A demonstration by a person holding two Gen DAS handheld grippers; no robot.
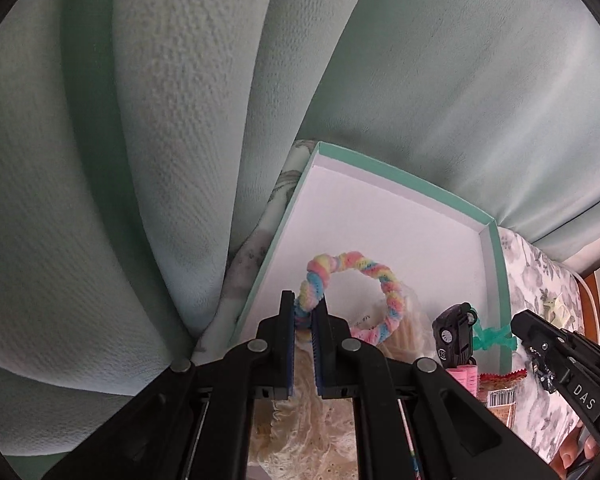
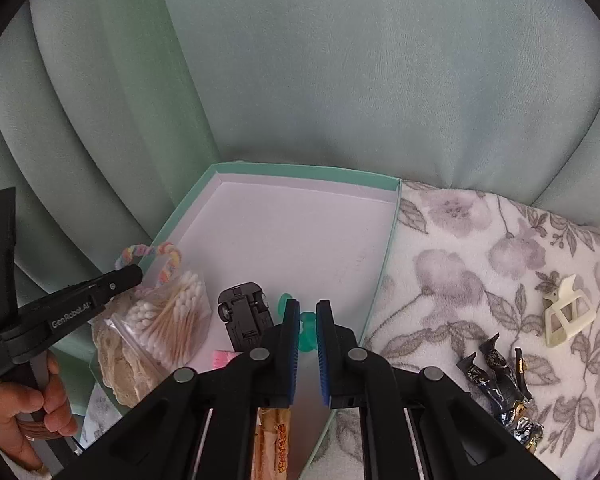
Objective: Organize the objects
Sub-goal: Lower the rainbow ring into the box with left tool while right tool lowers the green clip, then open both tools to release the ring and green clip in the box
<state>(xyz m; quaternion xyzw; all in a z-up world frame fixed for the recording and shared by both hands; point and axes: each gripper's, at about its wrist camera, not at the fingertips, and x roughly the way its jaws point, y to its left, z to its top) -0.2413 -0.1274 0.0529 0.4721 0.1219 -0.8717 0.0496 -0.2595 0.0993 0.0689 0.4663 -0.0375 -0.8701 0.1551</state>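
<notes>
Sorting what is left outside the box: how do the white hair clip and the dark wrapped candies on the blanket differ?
The hair clip is pale cream; the candies are dark and shiny. The hair clip is one open frame; the candies are several twisted wrappers clustered together. Both lie on the flowered blanket, outside the box.

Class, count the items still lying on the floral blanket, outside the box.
2 kinds visible: a cream hair claw clip to the box's right, and a cluster of dark foil-wrapped candies nearer the camera. The hand-held gripper bodies may hide more.

Mint-edged white box (image 2: 300,232); pastel rainbow hair tie (image 1: 356,280); grey-floral white blanket (image 2: 480,264).
</notes>
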